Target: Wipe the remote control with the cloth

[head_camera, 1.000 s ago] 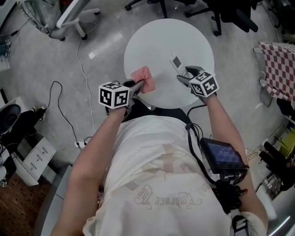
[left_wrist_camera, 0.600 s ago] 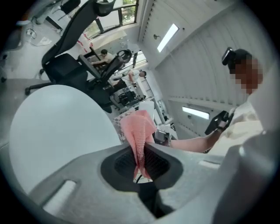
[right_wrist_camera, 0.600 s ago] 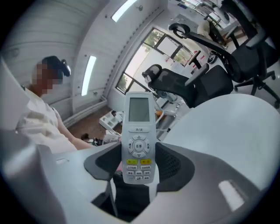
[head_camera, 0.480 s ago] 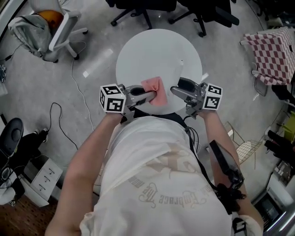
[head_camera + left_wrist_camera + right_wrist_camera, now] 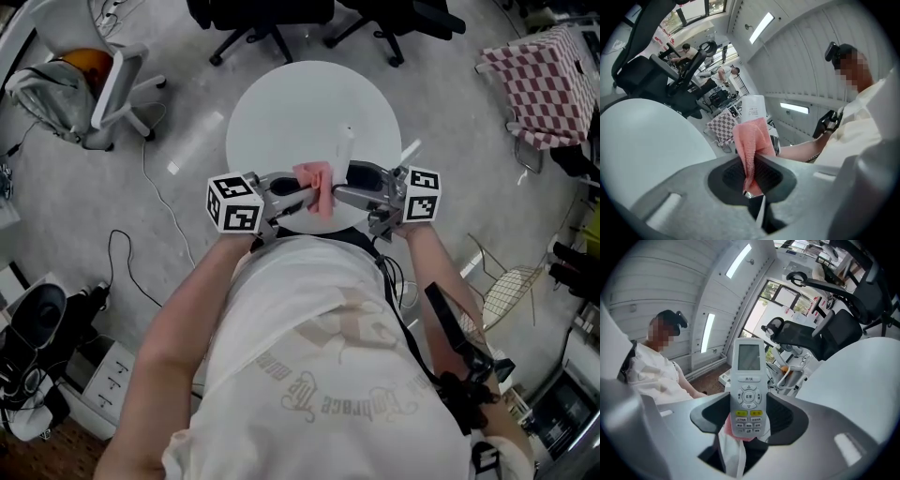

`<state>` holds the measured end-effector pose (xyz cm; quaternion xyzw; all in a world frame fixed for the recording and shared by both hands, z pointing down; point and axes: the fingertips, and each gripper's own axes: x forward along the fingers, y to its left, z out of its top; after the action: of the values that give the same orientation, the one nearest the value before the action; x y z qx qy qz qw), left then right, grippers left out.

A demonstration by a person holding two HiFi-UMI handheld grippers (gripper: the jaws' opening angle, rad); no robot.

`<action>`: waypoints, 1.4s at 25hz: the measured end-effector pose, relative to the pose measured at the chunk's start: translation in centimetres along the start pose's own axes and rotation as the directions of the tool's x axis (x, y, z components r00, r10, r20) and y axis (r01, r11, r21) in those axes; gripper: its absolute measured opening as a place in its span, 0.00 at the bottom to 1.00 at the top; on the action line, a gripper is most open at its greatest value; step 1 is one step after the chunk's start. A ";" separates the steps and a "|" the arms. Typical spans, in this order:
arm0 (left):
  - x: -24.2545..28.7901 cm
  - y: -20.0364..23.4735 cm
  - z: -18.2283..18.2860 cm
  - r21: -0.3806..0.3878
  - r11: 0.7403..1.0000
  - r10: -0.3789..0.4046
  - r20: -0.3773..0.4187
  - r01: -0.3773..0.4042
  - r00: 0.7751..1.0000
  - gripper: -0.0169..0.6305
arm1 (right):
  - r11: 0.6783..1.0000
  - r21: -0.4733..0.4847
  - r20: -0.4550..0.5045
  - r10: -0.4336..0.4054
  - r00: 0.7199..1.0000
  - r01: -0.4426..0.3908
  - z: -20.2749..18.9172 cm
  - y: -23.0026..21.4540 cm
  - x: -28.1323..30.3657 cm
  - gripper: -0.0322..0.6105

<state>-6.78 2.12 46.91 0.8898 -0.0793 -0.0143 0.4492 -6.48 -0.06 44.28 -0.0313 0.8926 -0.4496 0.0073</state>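
Since we raised both off the table (image 5: 281, 108) | left gripper (image 5: 752, 180) pinches cloth (image 5: 751, 138) | right gripper (image 5: 748, 416) clasps remote control (image 5: 748, 380) | cloth now meets remote control, so we judge wiping can start.

The remote control (image 5: 748, 380) has a top button (image 5: 749, 379) under its screen marked "开/关". The round middle button (image 5: 749, 397) seems to read "E享". Print on the yellow buttons (image 5: 748, 413) and the keys below is too small to read. Curved lettering on the shirt (image 5: 319, 375), upside down to the camera, appears to read "Embrace The". The label (image 5: 752, 110) on the remote's back is illegible.
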 end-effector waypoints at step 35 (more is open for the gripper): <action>-0.1 2.4 4.1 -0.094 0.996 0.017 0.057 -0.012 0.998 0.06 | 0.994 -0.083 -0.208 -0.090 0.974 0.074 -2.5 -2.5 0.7 0.44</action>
<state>-7.63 -2.51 46.38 0.8664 -0.0980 -0.0403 0.4880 -7.15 0.40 47.74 -0.0204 0.9024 -0.4168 -0.1074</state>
